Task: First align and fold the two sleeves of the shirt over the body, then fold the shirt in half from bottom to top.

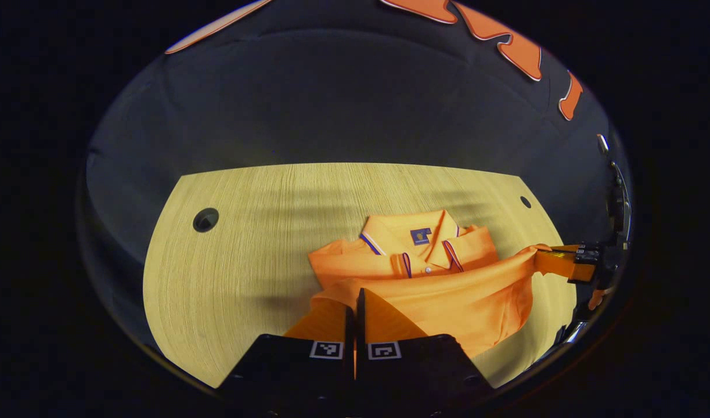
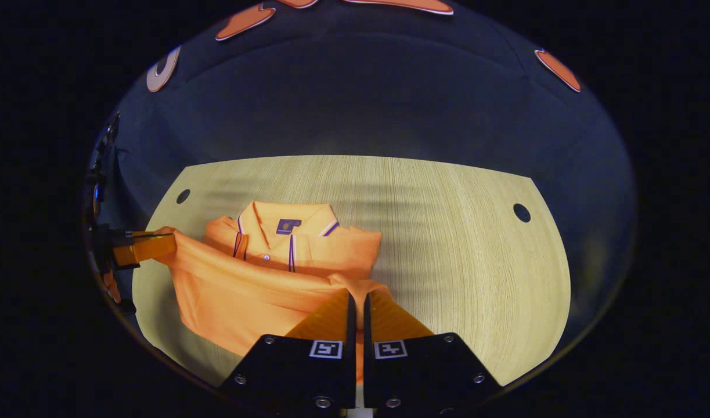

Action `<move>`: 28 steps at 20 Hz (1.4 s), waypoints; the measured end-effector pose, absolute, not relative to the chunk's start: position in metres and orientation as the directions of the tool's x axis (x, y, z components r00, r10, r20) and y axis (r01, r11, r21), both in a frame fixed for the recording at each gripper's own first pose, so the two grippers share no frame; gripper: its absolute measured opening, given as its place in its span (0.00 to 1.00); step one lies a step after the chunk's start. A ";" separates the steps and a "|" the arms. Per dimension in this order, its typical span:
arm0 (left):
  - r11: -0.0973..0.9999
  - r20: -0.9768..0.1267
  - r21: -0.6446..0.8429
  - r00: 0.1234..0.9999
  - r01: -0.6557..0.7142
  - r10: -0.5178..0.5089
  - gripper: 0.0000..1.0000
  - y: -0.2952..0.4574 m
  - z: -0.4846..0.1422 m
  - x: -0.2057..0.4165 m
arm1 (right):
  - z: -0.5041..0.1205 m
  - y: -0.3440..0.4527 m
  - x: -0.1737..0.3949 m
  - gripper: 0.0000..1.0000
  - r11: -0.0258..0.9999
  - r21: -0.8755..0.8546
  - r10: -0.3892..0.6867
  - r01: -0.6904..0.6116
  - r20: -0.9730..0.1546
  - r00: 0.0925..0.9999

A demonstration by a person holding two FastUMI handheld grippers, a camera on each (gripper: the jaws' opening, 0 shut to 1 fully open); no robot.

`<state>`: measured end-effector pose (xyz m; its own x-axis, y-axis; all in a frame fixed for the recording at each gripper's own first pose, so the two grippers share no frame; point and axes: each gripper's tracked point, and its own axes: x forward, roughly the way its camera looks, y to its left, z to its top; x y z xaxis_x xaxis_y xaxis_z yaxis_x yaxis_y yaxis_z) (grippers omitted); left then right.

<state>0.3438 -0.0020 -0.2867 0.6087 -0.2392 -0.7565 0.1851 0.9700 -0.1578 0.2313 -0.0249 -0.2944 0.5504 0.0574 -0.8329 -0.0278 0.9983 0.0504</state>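
Note:
An orange polo shirt [image 1: 442,290] lies on a light wooden table [image 1: 250,249], collar [image 1: 415,237] at the far end and sleeves folded in over the body. My left gripper [image 1: 355,299] is shut on one corner of the bottom hem, held raised above the body. In the left gripper view, the right gripper [image 1: 543,255] pinches the other hem corner at the right. In the right gripper view, my right gripper [image 2: 357,299] is shut on the shirt [image 2: 256,284] hem below the collar [image 2: 285,223], and the left gripper [image 2: 160,241] holds the far corner. The hem stretches between both grippers.
The table has small round holes near its far corners [image 1: 205,219] [image 1: 525,201] [image 2: 521,212] [image 2: 183,195]. Bare wood [image 2: 459,249] spreads beside and beyond the shirt. Black cloth wall stands behind the table's far edge.

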 end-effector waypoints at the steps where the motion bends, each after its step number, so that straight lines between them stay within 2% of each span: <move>1: 0.971 -0.756 -0.151 0.611 0.185 -0.235 0.01 -0.001 -0.289 0.351 | -0.298 -0.025 0.238 0.06 0.999 0.043 0.053 -0.032 -0.836 0.546; 8: 0.968 -0.779 -0.158 0.579 0.194 -0.243 0.01 0.003 -0.319 0.385 | -0.323 -0.023 0.263 0.06 0.996 0.082 0.061 0.022 -0.871 0.488; 12: 0.968 -0.760 -0.160 0.602 0.191 -0.244 0.02 0.008 -0.322 0.409 | -0.335 -0.021 0.277 0.06 0.988 0.139 0.087 0.071 -0.871 0.483; 13: 0.971 -0.765 -0.142 0.601 0.192 -0.231 0.04 0.011 -0.325 0.410 | -0.338 -0.019 0.278 0.08 0.983 0.161 0.098 0.093 -0.875 0.473; 14: 0.973 -0.773 -0.127 0.596 0.191 -0.218 0.07 0.013 -0.329 0.411 | -0.341 -0.019 0.281 0.18 0.979 0.170 0.098 0.110 -0.874 0.477; 15: 0.976 -0.782 -0.112 0.589 0.187 -0.203 0.12 0.011 -0.331 0.406 | -0.338 -0.023 0.287 0.31 0.978 0.171 0.090 0.122 -0.866 0.492; 16: 0.979 -0.779 -0.104 0.598 0.175 -0.189 0.15 0.016 -0.329 0.407 | -0.335 -0.026 0.294 0.32 0.977 0.171 0.081 0.130 -0.852 0.517; 17: 0.982 -0.768 -0.104 0.615 0.159 -0.181 0.33 0.018 -0.327 0.411 | -0.328 -0.029 0.299 0.52 0.975 0.177 0.079 0.133 -0.838 0.541; 18: 0.985 -0.767 -0.099 0.619 0.145 -0.168 0.47 0.020 -0.330 0.412 | -0.324 -0.032 0.301 0.58 0.974 0.180 0.074 0.140 -0.829 0.554; 19: 0.984 -0.776 -0.099 0.608 0.146 -0.168 0.61 0.019 -0.332 0.408 | -0.321 -0.037 0.301 0.69 0.974 0.173 0.061 0.148 -0.825 0.562; 21: 0.987 -0.766 -0.101 0.622 0.128 -0.159 0.89 0.022 -0.324 0.407 | -0.314 -0.047 0.298 0.80 0.980 0.136 0.029 0.143 -0.816 0.578; 22: 0.988 -0.750 -0.100 0.643 0.120 -0.153 0.96 0.025 -0.317 0.409 | -0.309 -0.051 0.296 0.84 0.984 0.115 0.013 0.136 -0.808 0.589; 23: 0.990 -0.735 -0.088 0.664 0.112 -0.140 0.97 0.028 -0.309 0.411 | -0.304 -0.054 0.293 0.91 0.986 0.100 0.000 0.130 -0.792 0.610; 25: 0.991 -0.707 -0.055 0.696 0.126 -0.127 0.97 0.034 -0.289 0.413 | -0.294 -0.055 0.283 0.97 0.989 0.089 -0.006 0.119 -0.777 0.629; 28: 0.992 -0.689 -0.027 0.716 0.122 -0.107 0.98 0.034 -0.267 0.406 | -0.278 -0.057 0.267 0.98 0.989 0.095 -0.004 0.115 -0.757 0.654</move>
<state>0.4060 0.0341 -0.2674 0.7164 -0.1066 -0.6895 0.1218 0.9922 -0.0270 0.2665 -0.0569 -0.2778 0.6537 -0.0036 -0.7568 0.1151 0.9888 0.0948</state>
